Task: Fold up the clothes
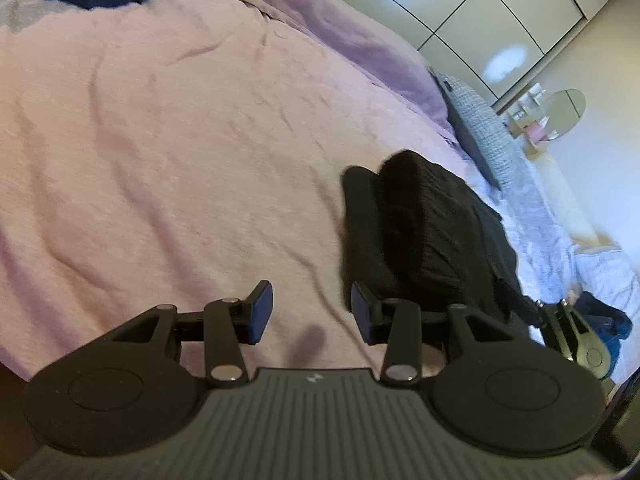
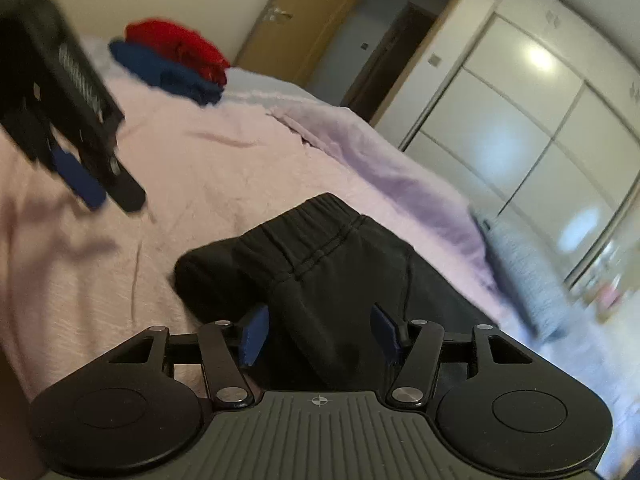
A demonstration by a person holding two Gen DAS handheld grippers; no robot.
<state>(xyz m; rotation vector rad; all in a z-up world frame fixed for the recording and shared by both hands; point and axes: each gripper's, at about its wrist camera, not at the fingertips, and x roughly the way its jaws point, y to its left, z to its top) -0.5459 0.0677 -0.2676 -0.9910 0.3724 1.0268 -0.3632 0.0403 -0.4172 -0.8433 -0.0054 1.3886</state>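
Right now you are holding the right tool (image 2: pixel 318 334) spread over the folded black pants (image 2: pixel 320 264), its pads either side of a fold, not pinching. Your left tool (image 1: pixel 312 312) is hovering spread above the pink blanket (image 1: pixel 160 160). Farther off, blue clothes (image 2: pixel 168 74) and red clothes (image 2: pixel 180 46) are lying on the bed.

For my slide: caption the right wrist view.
Open right gripper over folded black pants on a pink blanket.

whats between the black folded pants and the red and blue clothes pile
Only bare pink blanket lies between the black pants and the red and blue pile, seen in the right wrist view.
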